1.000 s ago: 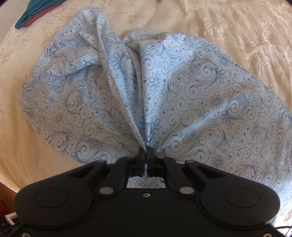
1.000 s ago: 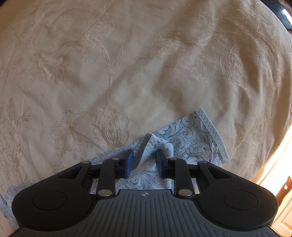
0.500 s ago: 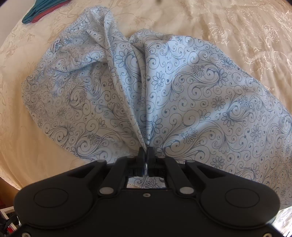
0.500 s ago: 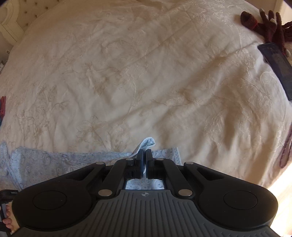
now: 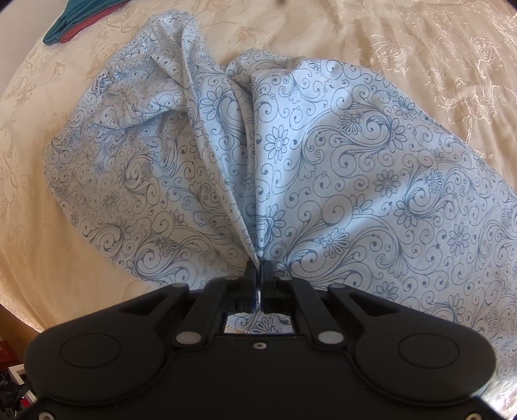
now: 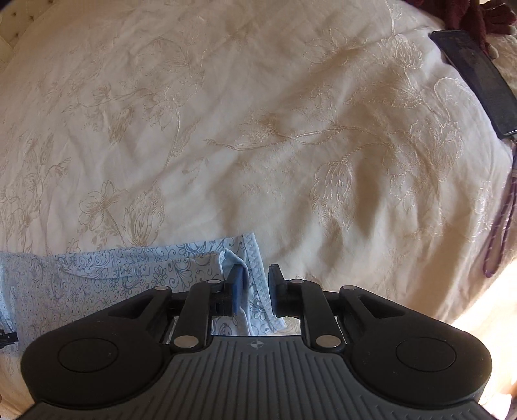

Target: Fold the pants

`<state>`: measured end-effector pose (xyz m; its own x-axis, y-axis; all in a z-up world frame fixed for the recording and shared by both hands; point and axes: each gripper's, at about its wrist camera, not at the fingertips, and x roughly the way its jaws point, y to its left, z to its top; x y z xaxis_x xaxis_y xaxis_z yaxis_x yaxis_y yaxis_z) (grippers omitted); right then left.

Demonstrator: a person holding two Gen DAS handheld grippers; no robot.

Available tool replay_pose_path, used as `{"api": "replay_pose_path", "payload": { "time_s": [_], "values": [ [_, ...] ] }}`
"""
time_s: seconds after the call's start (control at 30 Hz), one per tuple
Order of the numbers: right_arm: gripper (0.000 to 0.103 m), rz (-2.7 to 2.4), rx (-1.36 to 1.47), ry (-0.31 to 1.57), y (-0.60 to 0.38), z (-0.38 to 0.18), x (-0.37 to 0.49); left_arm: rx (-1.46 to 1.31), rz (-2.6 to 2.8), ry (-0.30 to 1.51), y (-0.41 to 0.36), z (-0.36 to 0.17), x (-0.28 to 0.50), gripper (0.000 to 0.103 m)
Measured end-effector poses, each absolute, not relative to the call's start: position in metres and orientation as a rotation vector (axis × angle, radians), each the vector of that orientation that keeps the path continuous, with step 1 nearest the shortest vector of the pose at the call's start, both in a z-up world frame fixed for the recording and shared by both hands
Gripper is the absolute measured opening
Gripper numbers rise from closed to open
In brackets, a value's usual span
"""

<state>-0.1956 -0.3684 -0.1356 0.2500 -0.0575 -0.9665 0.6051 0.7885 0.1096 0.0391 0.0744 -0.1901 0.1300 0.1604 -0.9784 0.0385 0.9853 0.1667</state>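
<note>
Light blue pants (image 5: 323, 168) with a dark blue floral swirl print lie bunched on a cream embroidered bedspread (image 5: 29, 200). My left gripper (image 5: 258, 268) is shut on a gathered fold of the pants at their near edge, with creases fanning away from it. In the right wrist view a hemmed leg end of the pants (image 6: 181, 261) lies flat at lower left. My right gripper (image 6: 253, 274) is open, with the stitched hem between its fingers (image 6: 237, 278) and not pinched.
Teal and red folded clothes (image 5: 74, 19) lie at the far left of the bed. A dark phone-like slab (image 6: 475, 71), a maroon plush (image 6: 478, 16) and a purple cord (image 6: 501, 232) lie at the right edge. The bedspread (image 6: 258, 129) stretches ahead.
My right gripper shut on the pant hem half a second ago and has now opened, leaving the hem lying on the bed. My left gripper stays shut on the fold.
</note>
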Motion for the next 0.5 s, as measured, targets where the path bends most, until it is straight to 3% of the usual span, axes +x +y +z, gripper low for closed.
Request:
{"api": "replay_pose_path", "payload": {
  "time_s": [0.33,0.5],
  "values": [
    [0.021,-0.331,0.507,1.304,-0.393,-0.161,-0.183,0.151,0.110,1.441,0.072,-0.193,0.039,0.004],
    [0.021,-0.349,0.351,1.220,-0.418,-0.149,-0.194,0.164,0.108,1.434,0.071,-0.193,0.040,0.004]
  ]
}}
